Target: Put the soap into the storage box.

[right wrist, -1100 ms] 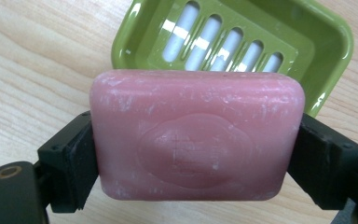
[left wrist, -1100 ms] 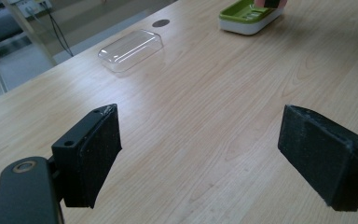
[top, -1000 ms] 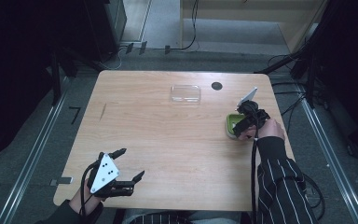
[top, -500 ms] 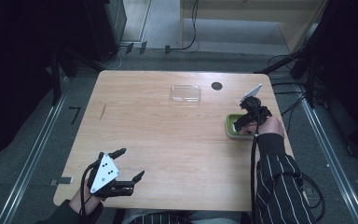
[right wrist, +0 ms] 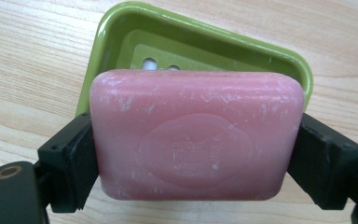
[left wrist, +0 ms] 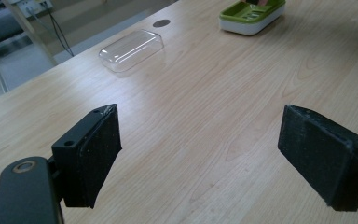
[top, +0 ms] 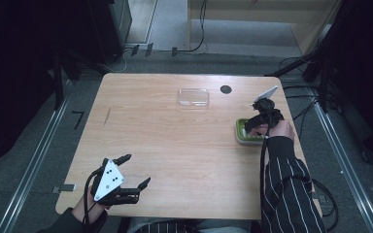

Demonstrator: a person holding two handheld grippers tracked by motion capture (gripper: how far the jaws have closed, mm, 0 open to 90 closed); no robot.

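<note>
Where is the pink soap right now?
The pink soap is clamped between the right gripper's jaws, just above the green soap dish. In the high view, that dish sits near the table's right edge.

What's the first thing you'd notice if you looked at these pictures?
The big pink soap bar, clamped between the right gripper jaws just above a green soap dish near the table's right edge. Next, a clear plastic lid lying toward the far side, and the left gripper, wide open at the near edge.
</note>
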